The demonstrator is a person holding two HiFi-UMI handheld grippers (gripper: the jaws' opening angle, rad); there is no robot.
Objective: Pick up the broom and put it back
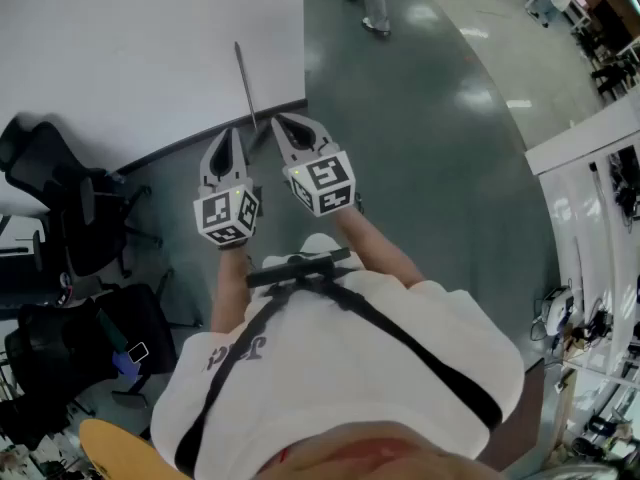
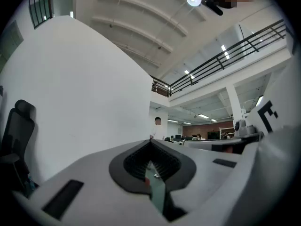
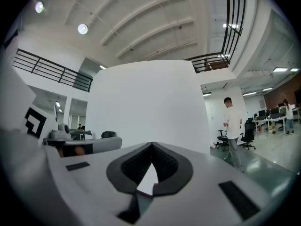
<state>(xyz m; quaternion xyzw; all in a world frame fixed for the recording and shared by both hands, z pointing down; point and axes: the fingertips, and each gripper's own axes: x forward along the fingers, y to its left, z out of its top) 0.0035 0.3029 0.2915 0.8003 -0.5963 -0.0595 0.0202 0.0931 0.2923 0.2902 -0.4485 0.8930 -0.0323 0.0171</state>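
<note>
Broom leans on the wall, parked, looks like. Left hand-held gripper and right hand-held gripper point level, jaws together, both empty.

My left gripper points level, its jaws brought together at the tips with nothing between them. A white wall fills the left side, with a black office chair at its edge. A person stands far ahead, below a railed balcony.
</note>
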